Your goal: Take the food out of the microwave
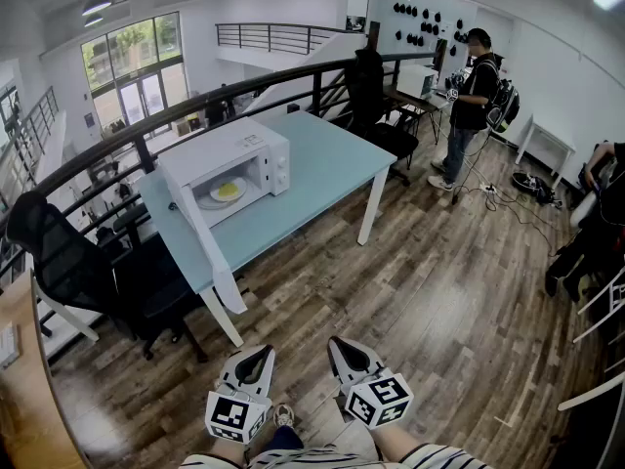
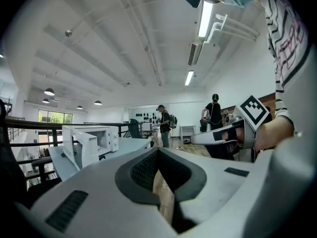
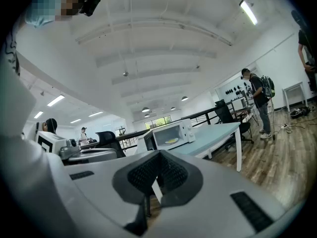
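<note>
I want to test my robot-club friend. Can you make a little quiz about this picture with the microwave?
1. Where is the yellow food? A) floor B) inside the microwave C) chair
2. True or false: the microwave door is shut.
3. Fill in: the left gripper and right gripper have jaws that are ____.
Key: 1 B. 2 False, the door hangs open. 3 shut.

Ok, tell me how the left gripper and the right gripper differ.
The left gripper tilts its tip rightward in the head view; the right gripper tilts leftward, so their tips converge. The left gripper's marker cube bears a different pattern from the right gripper's cube. Both are shut, empty, and held over the wooden floor, well short of the table with the open microwave.
</note>
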Tool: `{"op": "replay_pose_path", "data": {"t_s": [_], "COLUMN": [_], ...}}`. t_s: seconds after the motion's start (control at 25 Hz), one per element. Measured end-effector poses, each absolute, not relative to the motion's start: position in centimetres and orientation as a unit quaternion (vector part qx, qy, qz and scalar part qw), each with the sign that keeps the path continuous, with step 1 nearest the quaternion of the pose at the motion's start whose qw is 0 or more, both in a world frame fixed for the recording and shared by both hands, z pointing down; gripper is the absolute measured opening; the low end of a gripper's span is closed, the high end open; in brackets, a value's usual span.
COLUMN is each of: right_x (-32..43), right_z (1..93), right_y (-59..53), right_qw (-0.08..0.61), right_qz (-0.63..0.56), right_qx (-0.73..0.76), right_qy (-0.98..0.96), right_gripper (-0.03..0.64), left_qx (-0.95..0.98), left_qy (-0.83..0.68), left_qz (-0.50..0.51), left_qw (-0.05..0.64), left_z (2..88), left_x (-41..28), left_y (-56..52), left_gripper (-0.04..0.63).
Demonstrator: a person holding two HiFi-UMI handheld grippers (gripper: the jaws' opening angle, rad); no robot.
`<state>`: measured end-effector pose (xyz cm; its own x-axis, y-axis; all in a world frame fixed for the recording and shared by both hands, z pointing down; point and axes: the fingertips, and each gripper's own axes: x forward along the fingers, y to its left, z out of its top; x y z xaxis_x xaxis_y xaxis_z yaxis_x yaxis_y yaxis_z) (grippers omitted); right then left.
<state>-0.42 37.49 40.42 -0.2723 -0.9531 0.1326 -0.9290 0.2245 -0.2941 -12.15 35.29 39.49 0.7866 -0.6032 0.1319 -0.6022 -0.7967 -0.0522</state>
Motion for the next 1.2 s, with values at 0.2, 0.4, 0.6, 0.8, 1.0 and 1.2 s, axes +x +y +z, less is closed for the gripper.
{"op": "replay_pose_path", "data": {"t_s": [0.2,0.4,0.6,0.8,1.0,1.2], "right_x": [-0.4,-0.4,-0.4,0.0,0.8,2.8], "right_z": [40.4,40.0,39.8,39.9,40.9,40.8], "right_y": [35.3,32.0,28.9,26.9,24.4,21.7], "right_qw": [0.05,0.061,0.072,0.072,0.063,0.059], "right_qz": [-0.158,-0.155,-0.158,-0.152,-0.159,-0.16], "right_qx": [-0.606,-0.614,-0.631,-0.65,-0.65,-0.636], "right_qy": [0.778,0.771,0.757,0.741,0.74,0.753], "right_gripper": [0.028,0.031,0.087,0.169,0.183,0.183], "left_qx": [-0.954,-0.96,-0.967,-0.973,-0.973,-0.966], "left_qy": [0.293,0.275,0.247,0.225,0.223,0.246], "left_qz": [-0.064,-0.05,-0.051,-0.051,-0.058,-0.067], "left_qw": [0.001,-0.016,-0.022,-0.028,-0.035,-0.041], "left_z": [39.6,39.7,39.6,39.9,41.0,41.3], "left_x": [-11.3,-11.0,-10.3,-9.7,-8.8,-7.3], "left_y": [33.6,30.4,27.6,25.5,23.4,21.3], "left_gripper": [0.023,0.025,0.087,0.186,0.186,0.186]}}
